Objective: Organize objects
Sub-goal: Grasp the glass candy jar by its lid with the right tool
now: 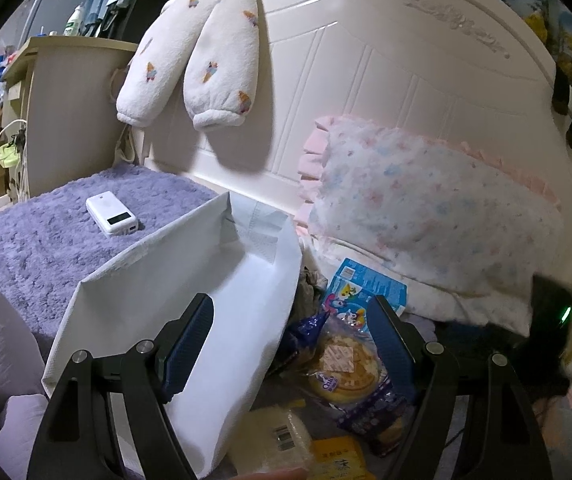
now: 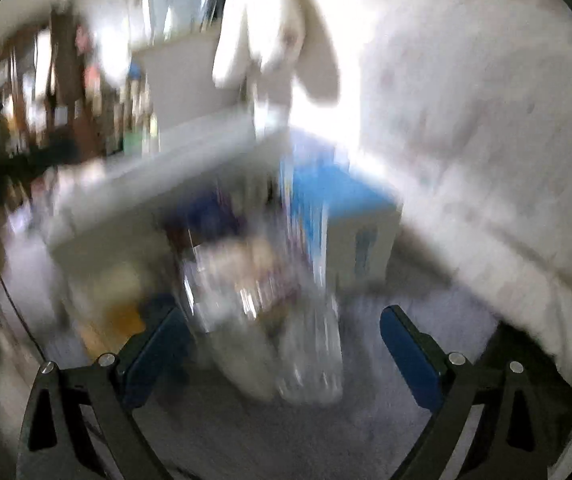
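Left gripper (image 1: 290, 344), jaws spread and empty, straddles the white bag's (image 1: 189, 312) rim; closing carelessly could pinch the cookie pack (image 1: 350, 368) beside it.

Left tongs (image 1: 290, 344) spread wide; right tongs (image 2: 281, 348) seemingly spread, blurred

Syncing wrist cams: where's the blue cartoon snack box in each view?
Left wrist: blue cartoon box sits right of centre, behind the cookie pack, below the floral pillow, right of the white bag.
Right wrist: heavily blurred; the blue box appears centre, just right of the midline, beyond the open fingers.
Shared landmark: the white bag, left of the box in both views.
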### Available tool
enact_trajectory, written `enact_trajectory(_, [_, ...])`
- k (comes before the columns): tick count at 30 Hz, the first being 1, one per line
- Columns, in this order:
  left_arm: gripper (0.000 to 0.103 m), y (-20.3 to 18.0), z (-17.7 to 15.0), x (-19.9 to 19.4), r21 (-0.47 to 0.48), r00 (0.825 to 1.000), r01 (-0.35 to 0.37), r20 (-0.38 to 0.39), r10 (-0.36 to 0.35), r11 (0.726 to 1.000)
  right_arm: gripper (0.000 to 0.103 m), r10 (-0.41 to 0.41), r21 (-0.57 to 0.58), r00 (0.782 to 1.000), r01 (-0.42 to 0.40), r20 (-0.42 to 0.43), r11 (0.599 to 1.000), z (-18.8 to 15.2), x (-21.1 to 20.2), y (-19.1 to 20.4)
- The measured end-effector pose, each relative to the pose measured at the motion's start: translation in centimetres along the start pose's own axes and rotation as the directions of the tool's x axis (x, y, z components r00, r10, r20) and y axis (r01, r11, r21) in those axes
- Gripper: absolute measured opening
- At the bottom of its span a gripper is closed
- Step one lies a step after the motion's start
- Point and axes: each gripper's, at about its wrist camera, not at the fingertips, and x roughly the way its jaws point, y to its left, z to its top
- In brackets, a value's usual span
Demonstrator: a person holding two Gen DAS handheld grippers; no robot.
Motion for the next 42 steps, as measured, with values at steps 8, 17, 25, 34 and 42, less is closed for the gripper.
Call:
enact_trajectory(8, [0.078,0.3,-0.1,0.2,-0.006,1.000,-0.013,-0.006,0.013,1.000,0.101,-0.180,0.154,0.955,0.220,-0.237,0.963,0.7,7.6,4.0])
enact_trajectory(17, [0.078,0.4,-0.3,0.6,0.000,1.000,-0.023,-0.020,0.023,1.000,0.103,-0.367,-0.033,0.896,0.371,-0.249,0.928,-1.2,11.1,7.4])
enact_trajectory(25, [0.078,0.4,-0.5,1.3,0.005,0.999,-0.034,-0.039,0.034,0.999,0.103,-0.393,-0.010,0.896,0.399,-0.205,0.917,-2.0,11.4,6.9])
enact_trajectory(34, [0.078,0.4,-0.6,1.3,0.008,0.999,-0.034,-0.041,0.035,0.999,0.103,-0.168,0.240,0.941,0.243,-0.294,0.940,-3.3,12.8,3.5])
enact_trajectory(42, [0.078,0.3,-0.6,1.4,0.016,0.998,-0.038,-0.046,0.038,0.999,0.093,-0.216,0.206,0.948,0.266,-0.235,0.942,-2.7,12.7,5.0])
